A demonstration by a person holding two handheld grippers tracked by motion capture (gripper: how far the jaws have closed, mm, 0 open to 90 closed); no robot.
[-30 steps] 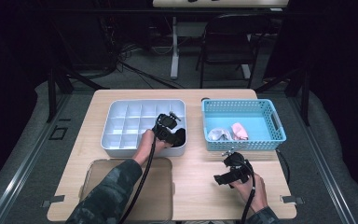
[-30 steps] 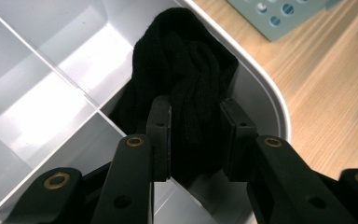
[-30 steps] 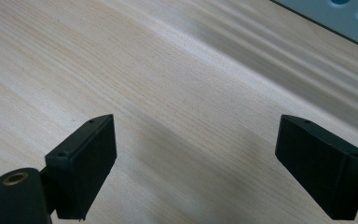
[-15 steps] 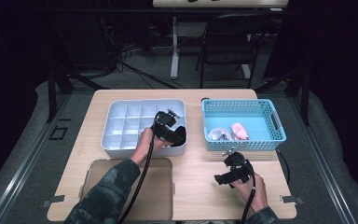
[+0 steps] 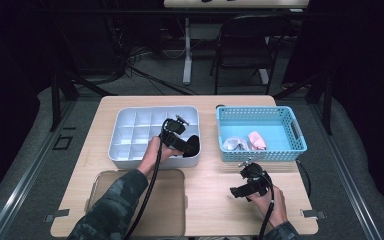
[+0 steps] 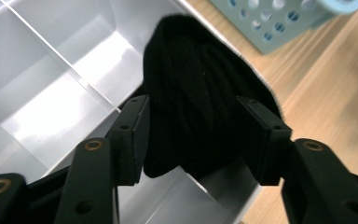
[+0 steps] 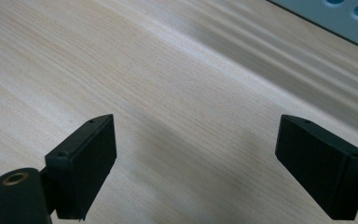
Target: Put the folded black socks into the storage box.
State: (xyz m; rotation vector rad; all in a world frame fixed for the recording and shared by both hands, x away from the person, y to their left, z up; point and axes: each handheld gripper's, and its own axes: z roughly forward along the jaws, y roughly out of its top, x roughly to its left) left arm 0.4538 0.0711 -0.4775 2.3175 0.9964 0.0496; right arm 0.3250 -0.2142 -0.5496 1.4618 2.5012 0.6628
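A black rolled cloth [image 6: 200, 88] rests in the front right corner compartment of the white divided tray [image 5: 130, 134], partly over its rim. My left gripper [image 5: 186, 144] hovers just above it. Its jaws have just been opening and now stand on either side of the cloth [image 5: 193, 145] without squeezing it, seen close up in the left gripper view [image 6: 196, 135]. My right gripper [image 5: 235, 192] is held low over the bare wood at the front right. It is open with nothing between its jaws [image 7: 196, 154].
A blue perforated basket [image 5: 285, 150] stands at the right and holds a pink bundle [image 5: 256, 140] and a pale one [image 5: 235, 144]. A brown flat tray [image 5: 167, 210] lies at the front left under the left forearm. A chair [image 5: 245, 45] stands beyond the table.
The left gripper's jaws have spread apart and let go of the black cloth, and the hand has lifted slightly. The right gripper has stayed still.
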